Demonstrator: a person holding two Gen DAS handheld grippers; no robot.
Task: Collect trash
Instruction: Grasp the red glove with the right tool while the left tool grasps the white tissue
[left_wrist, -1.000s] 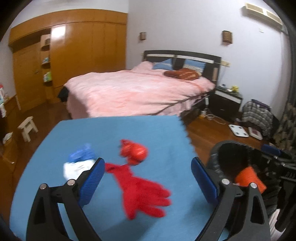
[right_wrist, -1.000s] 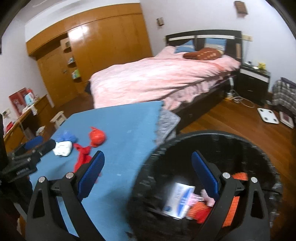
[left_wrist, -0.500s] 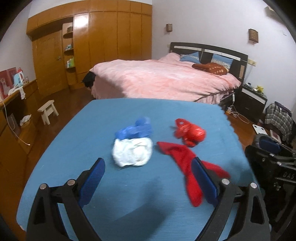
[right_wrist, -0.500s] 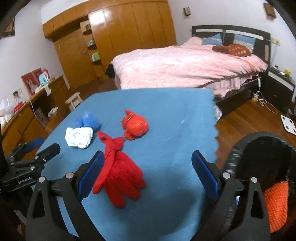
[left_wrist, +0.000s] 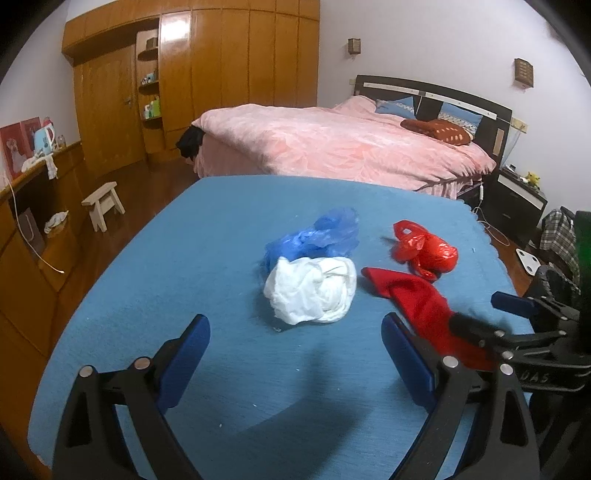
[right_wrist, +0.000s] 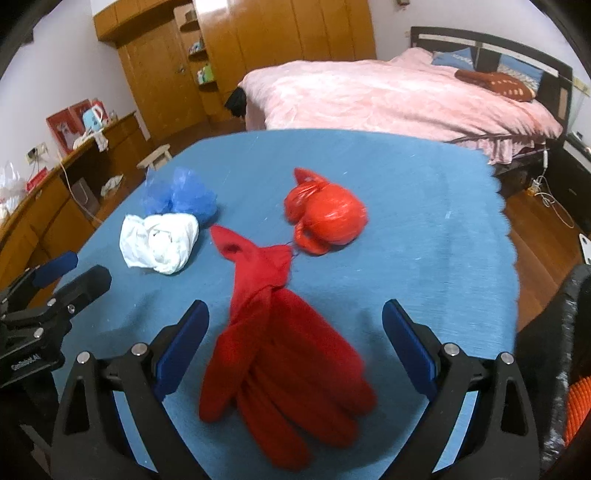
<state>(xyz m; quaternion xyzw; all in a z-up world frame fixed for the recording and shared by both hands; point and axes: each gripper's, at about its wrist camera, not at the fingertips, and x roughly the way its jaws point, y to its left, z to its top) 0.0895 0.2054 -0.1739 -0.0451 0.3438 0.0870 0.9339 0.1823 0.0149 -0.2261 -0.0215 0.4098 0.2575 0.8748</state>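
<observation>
Both grippers hang open and empty over a blue table in a bedroom, four pieces of trash spread beneath them. The right gripper straddles the red glove, its jaws wide on either side of the palm; the left gripper points at the white bag, which touches the blue bag behind it. A red bag, knotted, sits just beyond the glove's cuff. The black bin shows only as a dark rim at the right edge of the right view, with something orange inside, possibly trash already collected. The risks lie in the material: the glove is limp and flat, so jaws closing too high may pinch air or catch a single finger and let the rest trail off the table edge. The white and blue bags lie so close that a grab at one could drag or scatter the other. The two grippers also work near each other and could collide.
</observation>
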